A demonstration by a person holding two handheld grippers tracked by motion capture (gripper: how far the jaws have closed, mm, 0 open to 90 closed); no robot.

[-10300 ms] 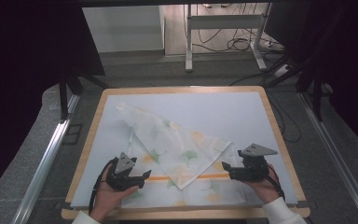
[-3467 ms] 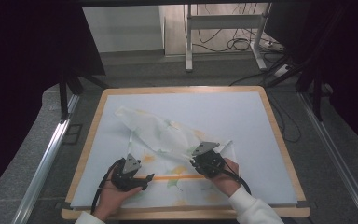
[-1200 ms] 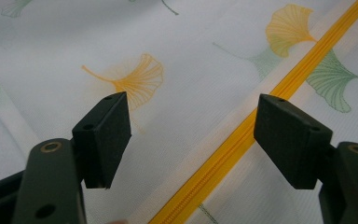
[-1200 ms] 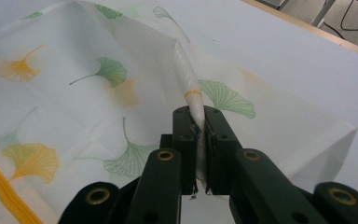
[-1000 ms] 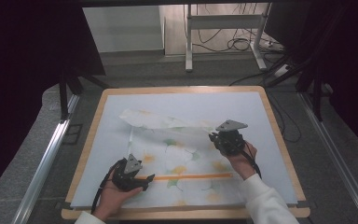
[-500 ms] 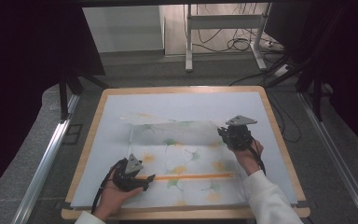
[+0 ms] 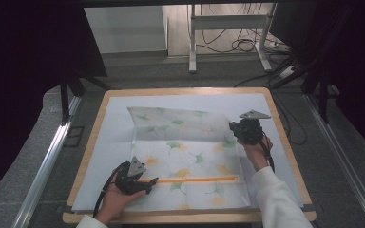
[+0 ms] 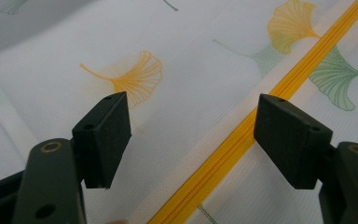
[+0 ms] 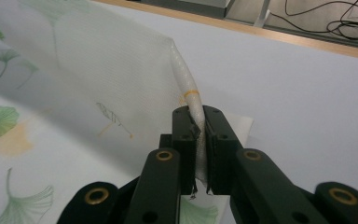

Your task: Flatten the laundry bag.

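A white cloth (image 7: pixel 185 156) printed with green and yellow ginkgo leaves lies spread on the board, its far part still folded over. A yellow zip strip (image 7: pixel 190 180) runs across its near part. My left gripper (image 7: pixel 148 182) rests on the cloth's near left corner. Its jaws are open, with the zip strip (image 8: pixel 242 135) and cloth (image 8: pixel 205 70) below them and nothing between them (image 8: pixel 193 140). My right gripper (image 7: pixel 234 129) is at the cloth's right edge, shut (image 9: pixel 199 140) on a bunched fold of the cloth (image 9: pixel 112 70), which rises from the pads.
The board has a pale surface (image 7: pixel 114 133) and a wooden rim (image 7: pixel 285 142). Bare board lies right of the cloth and beyond it (image 9: pixel 298 84). A metal rail (image 7: pixel 47 161) runs along the left. Stand legs and cables (image 7: pixel 228 28) are on the floor behind.
My right gripper has moved to the right with the cloth's edge in it, drawing the folded part out flatter and wider. The left gripper has stayed in place.
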